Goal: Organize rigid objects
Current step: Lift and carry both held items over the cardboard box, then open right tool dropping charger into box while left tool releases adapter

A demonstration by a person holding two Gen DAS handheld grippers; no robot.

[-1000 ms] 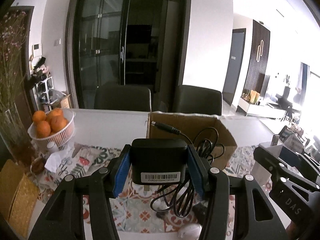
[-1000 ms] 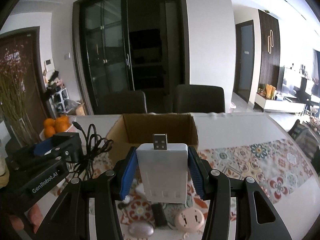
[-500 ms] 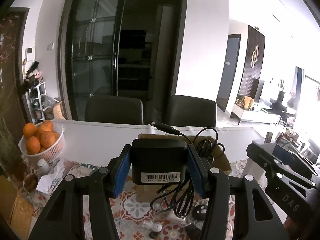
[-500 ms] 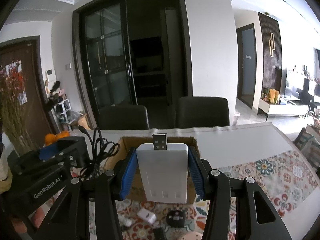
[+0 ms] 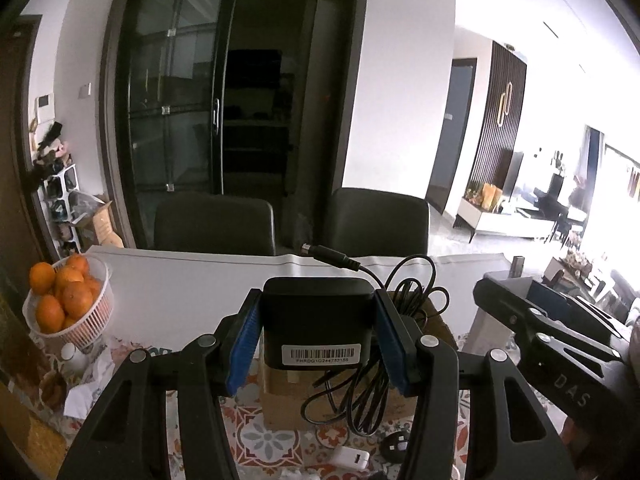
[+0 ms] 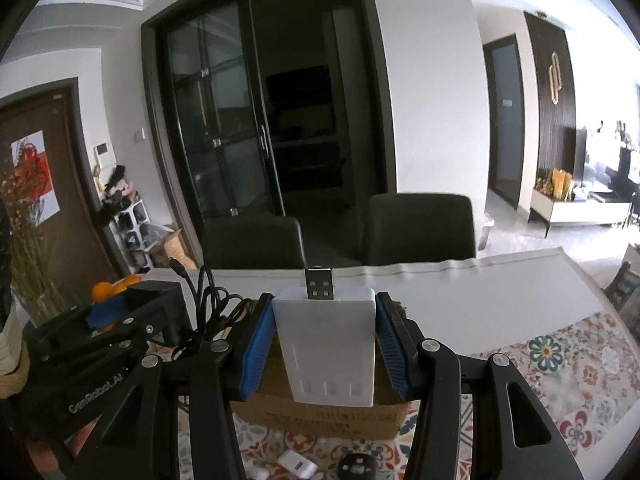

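Note:
My left gripper (image 5: pixel 318 344) is shut on a black power adapter (image 5: pixel 316 322) with a barcode label; its black cable (image 5: pixel 360 392) dangles in loops to the right. My right gripper (image 6: pixel 324 350) is shut on a white USB charger (image 6: pixel 326 344) whose metal plug points up. Both are held above the table, in front of a brown cardboard box (image 6: pixel 320 414) (image 5: pixel 280 400). Each gripper shows at the edge of the other's view: the right gripper (image 5: pixel 560 340), the left gripper (image 6: pixel 104 332).
Small white and black plugs (image 6: pixel 298 462) (image 5: pixel 352 458) lie on the patterned runner (image 6: pixel 568 376) below. A white basket of oranges (image 5: pixel 66 304) stands at the left. Two dark chairs (image 5: pixel 214 220) sit behind the white table (image 5: pixel 180 284).
Both grippers have risen and drawn back with their loads. The box now appears lower and its inside is no longer visible; more small items on the runner show below.

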